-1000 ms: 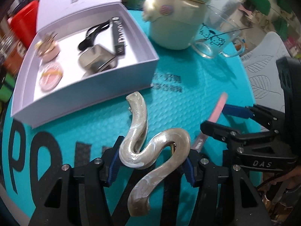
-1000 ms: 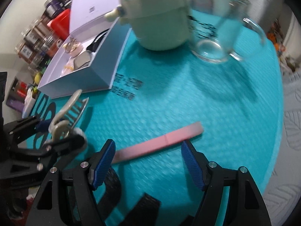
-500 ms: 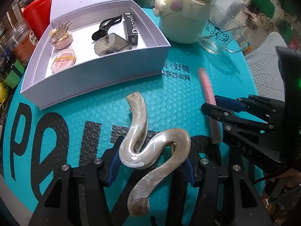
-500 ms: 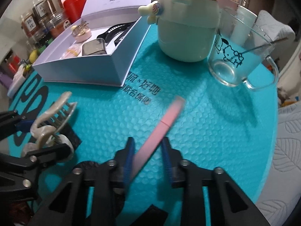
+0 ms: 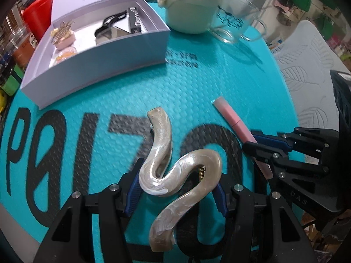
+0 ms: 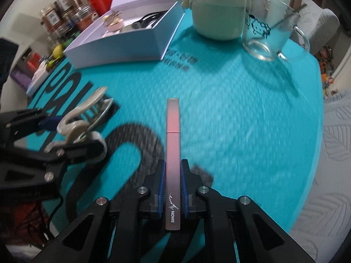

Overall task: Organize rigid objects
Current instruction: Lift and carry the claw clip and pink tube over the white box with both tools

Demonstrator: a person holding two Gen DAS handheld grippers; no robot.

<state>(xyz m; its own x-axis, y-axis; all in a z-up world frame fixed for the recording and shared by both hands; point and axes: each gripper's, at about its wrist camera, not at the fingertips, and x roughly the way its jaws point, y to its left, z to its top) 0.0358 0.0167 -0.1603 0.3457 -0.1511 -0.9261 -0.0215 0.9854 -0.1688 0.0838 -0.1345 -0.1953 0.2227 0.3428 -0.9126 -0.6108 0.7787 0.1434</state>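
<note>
The teal mat (image 6: 230, 114) covers the round table nearly to its edge; on the right the rim curves away with a white leaf-patterned cushion (image 6: 335, 153) beyond it, and on the left jars and bottles crowd past the rim. The broad middle of the mat lies bare between the claws and the far row of things. That row is the open white box (image 5: 105, 59), standing near the far left edge with its lid raised, the cream character jar (image 6: 218, 15) just beside the box's right corner, and a glass mug (image 6: 274, 35) close to the jar on its right.

Inside the box sit a black hair clip (image 5: 111, 20), a dark tube along the right wall, a mirror-like compact, and two small pinkish pieces at the left end.

The left claw (image 5: 176, 188) is clamped on a pearly S-shaped hair claw clip (image 5: 175, 171), its blue pads pressing both sides of the clip's middle curve above the mat's black lettering.

The right claw (image 6: 173, 186) has just been closing and now grips a slim pink lip gloss tube (image 6: 173, 144) by its lower half, pads tight on both sides; the tube points ahead toward the jar, its far end above the bare mat.
</note>
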